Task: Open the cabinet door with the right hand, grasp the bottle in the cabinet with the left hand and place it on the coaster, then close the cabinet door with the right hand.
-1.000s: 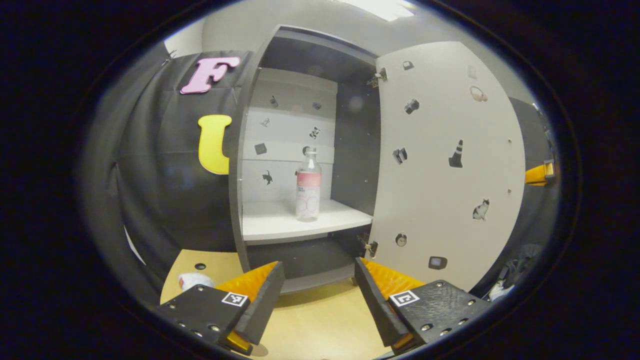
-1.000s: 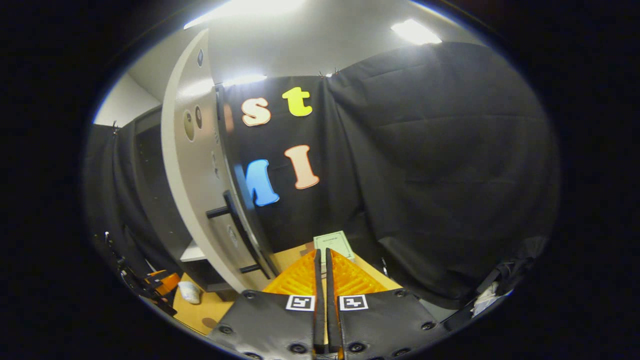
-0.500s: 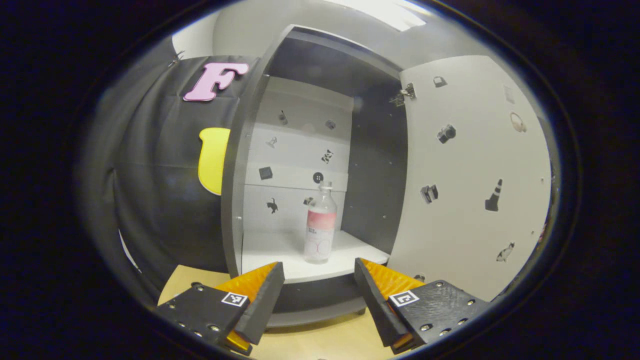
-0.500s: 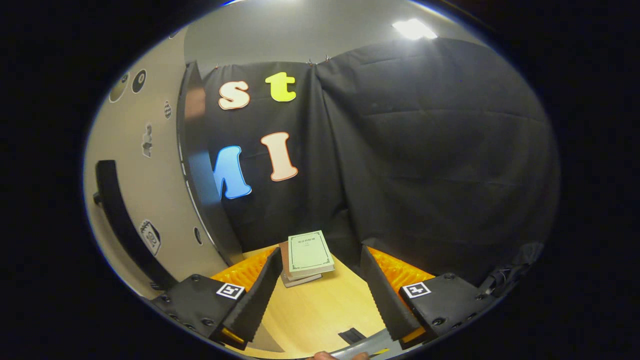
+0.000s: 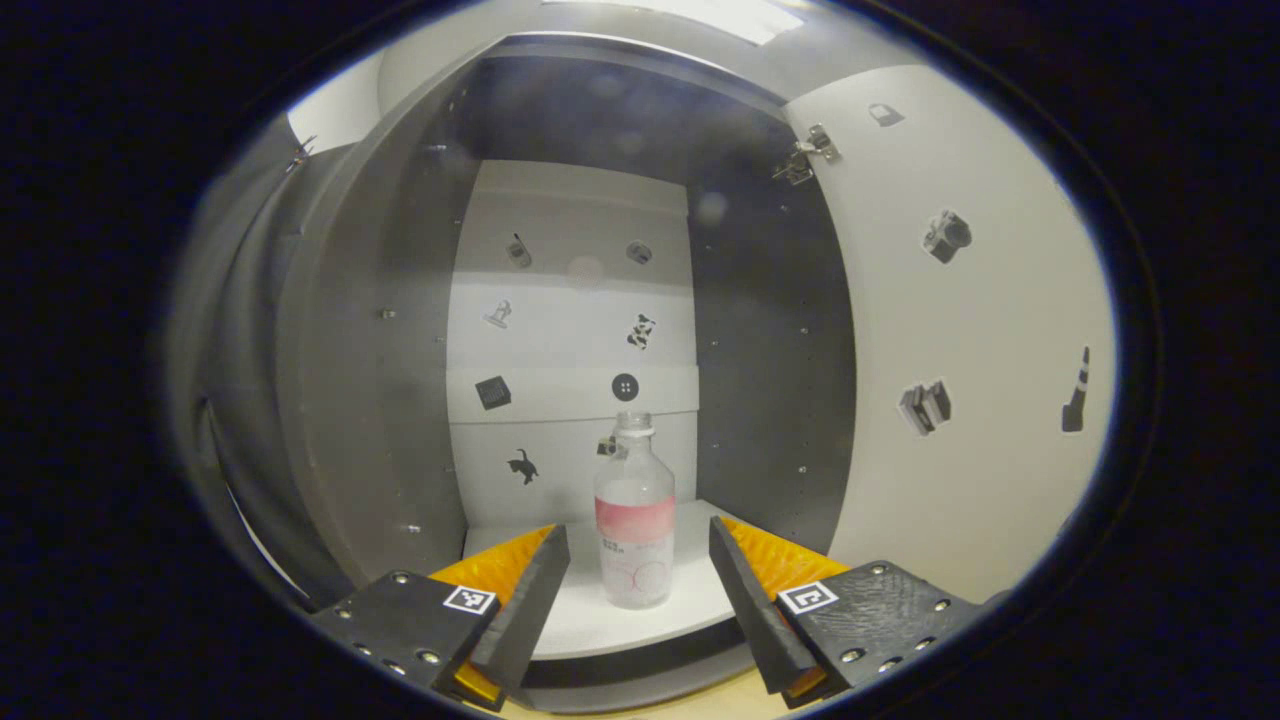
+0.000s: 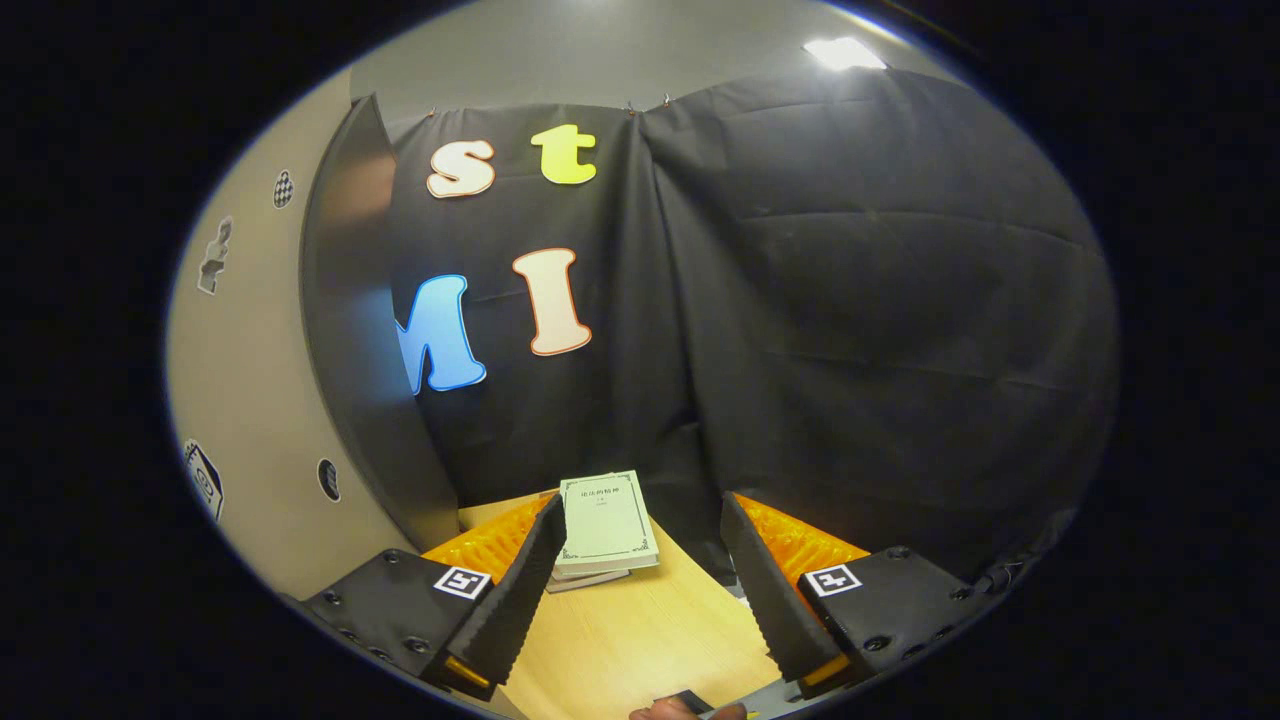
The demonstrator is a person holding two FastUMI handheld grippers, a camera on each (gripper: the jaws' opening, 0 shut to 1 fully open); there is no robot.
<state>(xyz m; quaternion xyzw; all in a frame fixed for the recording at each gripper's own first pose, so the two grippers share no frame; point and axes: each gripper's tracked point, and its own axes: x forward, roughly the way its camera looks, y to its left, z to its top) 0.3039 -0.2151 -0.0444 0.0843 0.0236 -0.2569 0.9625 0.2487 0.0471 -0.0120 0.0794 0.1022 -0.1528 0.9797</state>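
Observation:
A clear bottle (image 5: 634, 520) with a pink and white label stands upright on the white shelf (image 5: 590, 620) inside the open cabinet. My left gripper (image 5: 638, 560) is open at the shelf's front edge, its fingers flanking the bottle's lower half without touching it. The cabinet door (image 5: 970, 340) stands swung open to the right in the left gripper view. My right gripper (image 6: 640, 545) is open and holds nothing; it hovers over the wooden table (image 6: 640, 640), with the door's outer face (image 6: 250, 400) close on its left.
Sticker-covered panels line the cabinet's back wall (image 5: 570, 330). A small stack of books (image 6: 605, 525) lies on the table just ahead of the right gripper. Black cloth (image 6: 860, 330) closes off the space behind the table.
My left gripper has moved forward and up into the cabinet until the bottle stands between its fingers. My right gripper let go of the door handle, opened and drifted away from the door.

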